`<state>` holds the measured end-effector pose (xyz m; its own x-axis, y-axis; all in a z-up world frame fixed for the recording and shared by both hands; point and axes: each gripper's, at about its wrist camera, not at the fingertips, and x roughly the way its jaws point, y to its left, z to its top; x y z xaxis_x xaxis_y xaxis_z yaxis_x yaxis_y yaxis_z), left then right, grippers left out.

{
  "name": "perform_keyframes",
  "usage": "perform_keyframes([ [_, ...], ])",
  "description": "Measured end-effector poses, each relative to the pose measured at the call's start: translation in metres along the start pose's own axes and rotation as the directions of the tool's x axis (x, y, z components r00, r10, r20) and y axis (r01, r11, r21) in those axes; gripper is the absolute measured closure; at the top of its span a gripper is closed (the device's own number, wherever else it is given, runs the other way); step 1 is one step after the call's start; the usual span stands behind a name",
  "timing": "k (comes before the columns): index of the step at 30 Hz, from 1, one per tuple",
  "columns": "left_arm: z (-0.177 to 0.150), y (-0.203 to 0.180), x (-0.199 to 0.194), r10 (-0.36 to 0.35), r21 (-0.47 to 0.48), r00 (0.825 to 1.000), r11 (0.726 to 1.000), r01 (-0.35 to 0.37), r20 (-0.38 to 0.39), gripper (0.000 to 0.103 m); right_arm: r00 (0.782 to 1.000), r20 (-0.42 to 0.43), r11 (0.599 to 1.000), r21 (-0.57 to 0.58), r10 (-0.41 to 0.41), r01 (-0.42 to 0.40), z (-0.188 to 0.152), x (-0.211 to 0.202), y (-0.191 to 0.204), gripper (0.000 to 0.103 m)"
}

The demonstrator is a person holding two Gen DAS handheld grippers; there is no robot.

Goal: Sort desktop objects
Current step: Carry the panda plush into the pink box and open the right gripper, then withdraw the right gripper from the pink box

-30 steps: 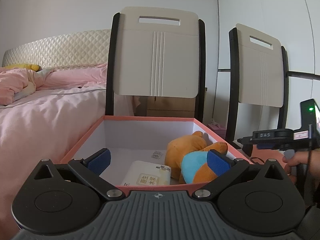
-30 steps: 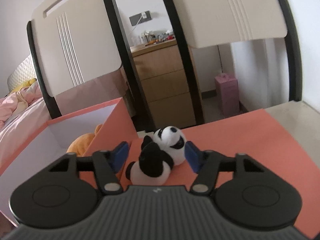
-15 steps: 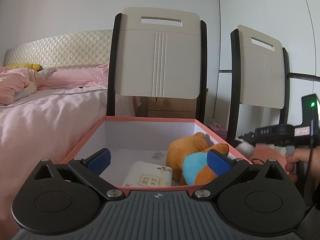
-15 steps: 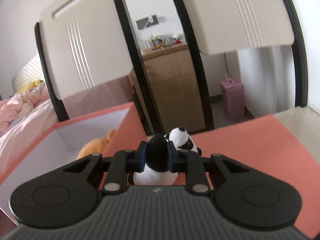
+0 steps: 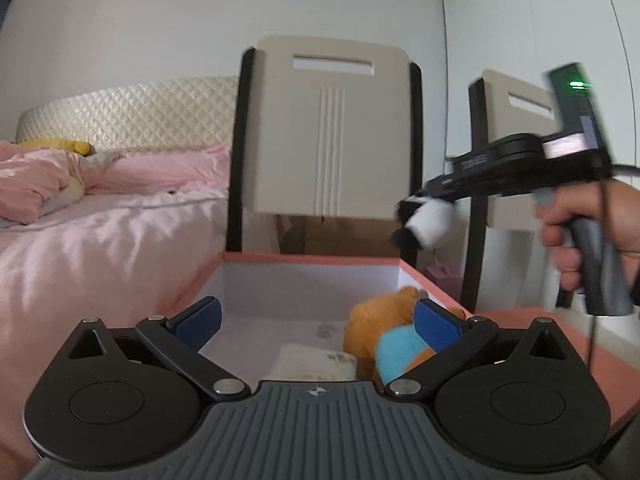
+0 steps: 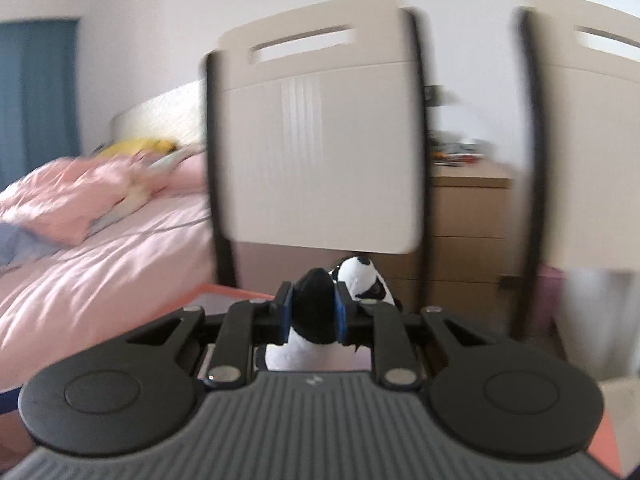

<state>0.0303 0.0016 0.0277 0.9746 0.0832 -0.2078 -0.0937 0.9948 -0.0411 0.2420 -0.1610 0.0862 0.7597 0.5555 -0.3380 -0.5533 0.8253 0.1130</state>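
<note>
A pink-covered bed [image 5: 100, 232] and two pale chair backs [image 5: 332, 128] are seen behind the salmon-rimmed box [image 5: 312, 258], whose near wall is cut off by the left gripper [image 5: 316, 322], held with its jaws spread wide and nothing between them. Inside the box an orange plush toy [image 5: 384, 334] is half hidden behind a blue pad, and a pale packet [image 5: 316, 366] is mostly covered. The panda plush [image 6: 320, 312] is pinched at its dark middle by the right gripper [image 6: 311, 312], held in the air above the box's far right corner and blurred.
</note>
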Motion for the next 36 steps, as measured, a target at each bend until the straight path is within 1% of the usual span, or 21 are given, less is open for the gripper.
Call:
perform_keyframes([
  [2, 0.003, 0.006, -0.001, 0.015, -0.014, 1.0, 1.0, -0.015, 0.012, 0.0, 0.998, -0.046, 0.998, -0.038, 0.044, -0.046, 0.008, 0.024, 0.017, 0.081],
  [5, 0.008, 0.015, -0.002, 0.031, -0.04, 0.999, 0.999, -0.031, 0.023, 0.0, 0.989, -0.125, 0.993, -0.084, 0.077, -0.088, 0.009, 0.062, 0.041, 0.081],
  [9, 0.011, 0.026, -0.002, 0.041, -0.064, 0.999, 0.997, -0.04, 0.021, 0.0, 0.963, -0.242, 0.984, -0.101, 0.116, -0.144, 0.002, 0.115, 0.063, 0.081],
  [11, 0.012, 0.03, 0.0, 0.043, -0.073, 0.999, 0.996, -0.042, 0.02, 0.0, 0.95, -0.284, 0.98, -0.107, 0.13, -0.166, -0.005, 0.134, 0.074, 0.081],
  [15, 0.01, 0.033, 0.007, 0.041, -0.072, 0.999, 0.997, -0.042, -0.01, 0.0, 0.927, -0.349, 0.973, -0.125, 0.138, -0.192, -0.018, 0.166, 0.084, 0.081],
  [18, 0.009, 0.034, 0.01, 0.033, -0.067, 0.999, 0.997, -0.035, -0.029, 0.0, 0.906, -0.405, 0.978, -0.105, 0.124, -0.18, -0.03, 0.183, 0.084, 0.081],
  [20, 0.008, 0.035, 0.01, 0.022, -0.07, 0.999, 0.997, -0.025, -0.034, 0.0, 0.898, -0.419, 0.979, -0.086, 0.131, -0.183, -0.036, 0.188, 0.081, 0.08],
  [21, 0.008, 0.036, 0.01, 0.02, -0.072, 0.999, 0.997, -0.022, -0.036, 0.0, 0.896, -0.423, 0.98, -0.079, 0.133, -0.182, -0.038, 0.19, 0.079, 0.077],
  [24, 0.007, 0.038, 0.01, 0.019, -0.078, 0.999, 0.997, -0.022, -0.04, 0.0, 0.893, -0.43, 0.983, -0.063, 0.131, -0.175, -0.04, 0.191, 0.073, 0.077],
  [25, 0.007, 0.038, 0.009, 0.017, -0.079, 0.999, 0.997, -0.02, -0.04, 0.0, 0.894, -0.428, 0.983, -0.063, 0.13, -0.173, -0.04, 0.19, 0.073, 0.075],
  [26, 0.007, 0.037, 0.009, 0.015, -0.08, 0.999, 0.997, -0.018, -0.039, 0.0, 0.897, -0.422, 0.984, -0.06, 0.128, -0.169, -0.038, 0.187, 0.072, 0.071],
  [27, 0.007, 0.037, 0.008, 0.013, -0.079, 0.999, 0.997, -0.016, -0.037, 0.0, 0.901, -0.415, 0.985, -0.055, 0.126, -0.163, -0.036, 0.182, 0.071, 0.062],
  [28, 0.008, 0.036, 0.008, 0.011, -0.078, 0.999, 0.997, -0.014, -0.036, 0.0, 0.904, -0.409, 0.986, -0.051, 0.122, -0.157, -0.032, 0.178, 0.072, 0.056],
  [29, 0.008, 0.036, 0.008, 0.01, -0.077, 0.999, 0.997, -0.012, -0.035, 0.0, 0.908, -0.402, 0.987, -0.05, 0.121, -0.154, -0.028, 0.171, 0.072, 0.056],
  [33, 0.008, 0.032, 0.006, 0.0, -0.072, 1.0, 0.997, -0.002, -0.026, 0.0, 0.931, -0.351, 0.99, -0.06, 0.1, -0.129, -0.01, 0.132, 0.067, 0.047],
  [36, 0.008, 0.029, 0.003, -0.011, -0.069, 1.0, 0.998, 0.01, -0.017, 0.0, 0.945, -0.316, 0.993, -0.054, 0.079, -0.101, -0.002, 0.095, 0.061, 0.046],
])
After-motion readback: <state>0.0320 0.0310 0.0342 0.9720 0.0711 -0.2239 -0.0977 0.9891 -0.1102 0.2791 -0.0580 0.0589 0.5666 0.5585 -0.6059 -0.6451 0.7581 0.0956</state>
